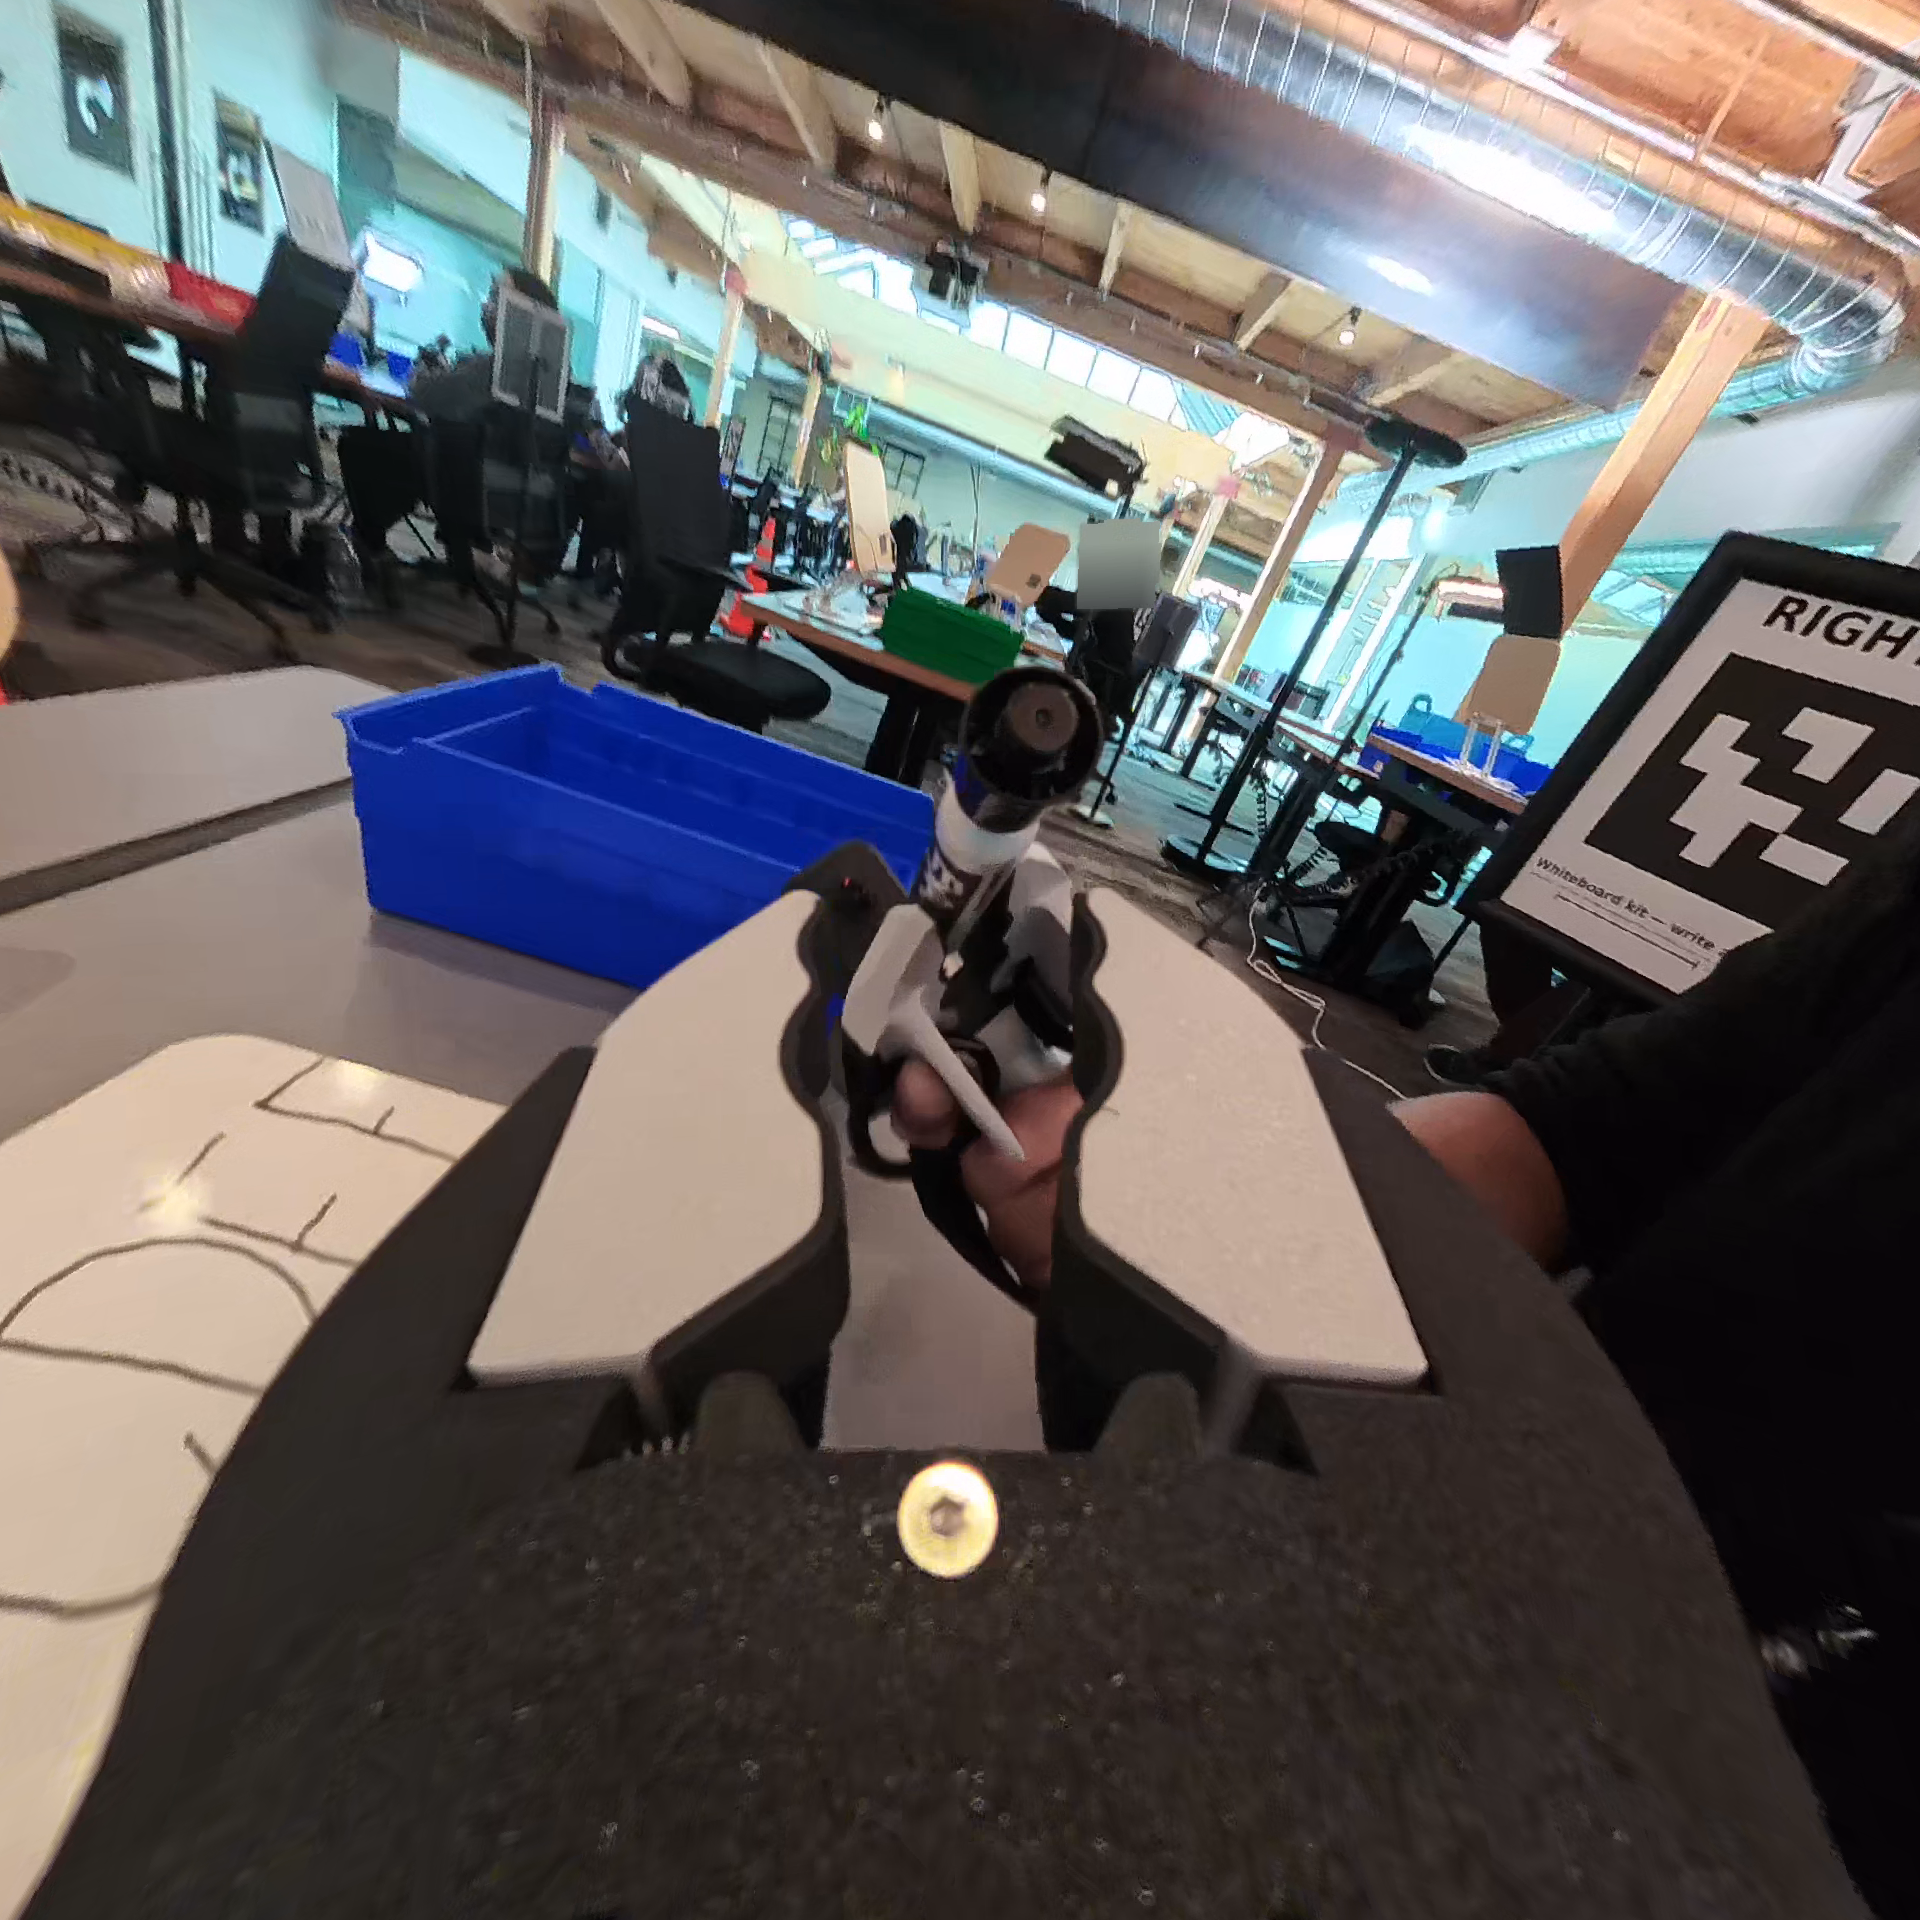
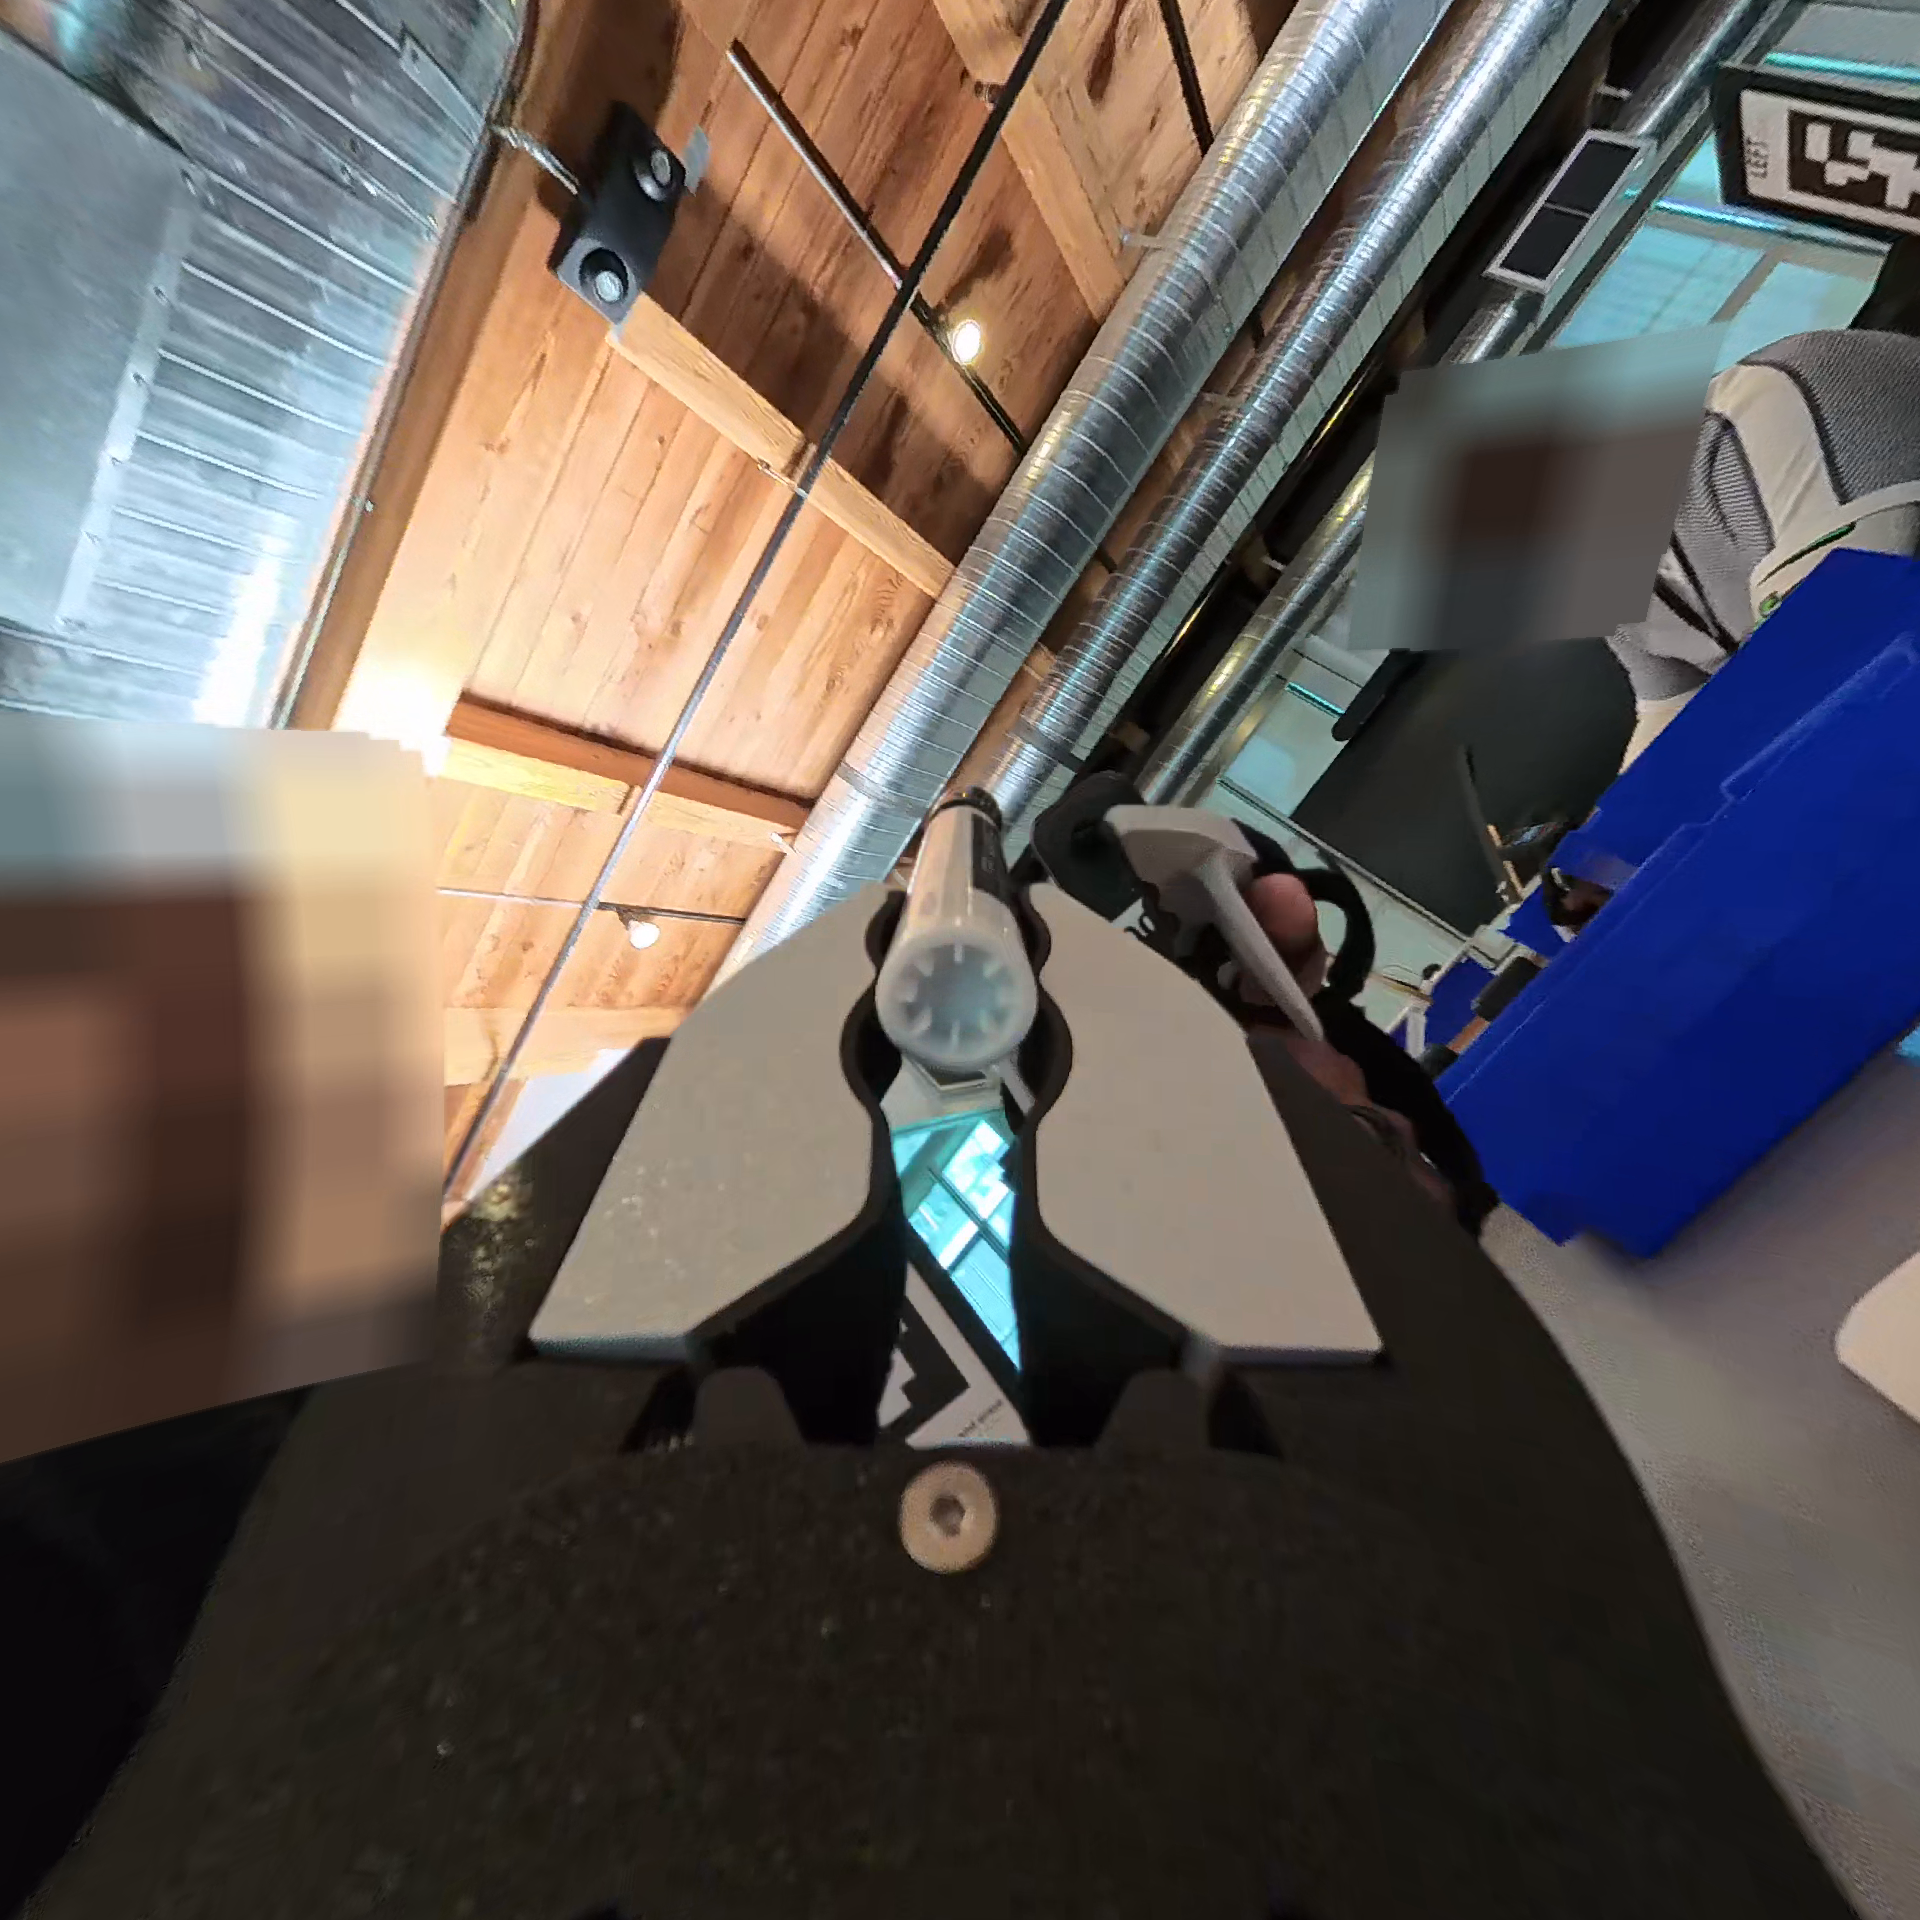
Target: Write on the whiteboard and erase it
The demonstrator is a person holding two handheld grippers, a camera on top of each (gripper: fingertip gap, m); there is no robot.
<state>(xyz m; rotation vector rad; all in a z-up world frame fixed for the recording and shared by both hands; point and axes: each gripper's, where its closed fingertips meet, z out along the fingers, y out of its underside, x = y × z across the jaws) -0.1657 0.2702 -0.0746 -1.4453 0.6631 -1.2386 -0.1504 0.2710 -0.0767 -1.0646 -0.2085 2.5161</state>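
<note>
Right hand-held gripper (image 2: 956,997) clamps the marker (image 2: 956,935); left hand-held gripper (image 1: 951,997) grips its cap (image 1: 1023,748)

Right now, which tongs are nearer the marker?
Right. The right tongs are clamped on the marker by its barrel. The left tongs face its capped end close by; whether they touch it is unclear.

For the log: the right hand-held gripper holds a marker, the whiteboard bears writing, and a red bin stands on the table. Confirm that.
The bin is blue, not red; the left wrist view shows it. The right hand-held gripper holds the marker, the whiteboard bears writing, the bin stands on the table.
</note>
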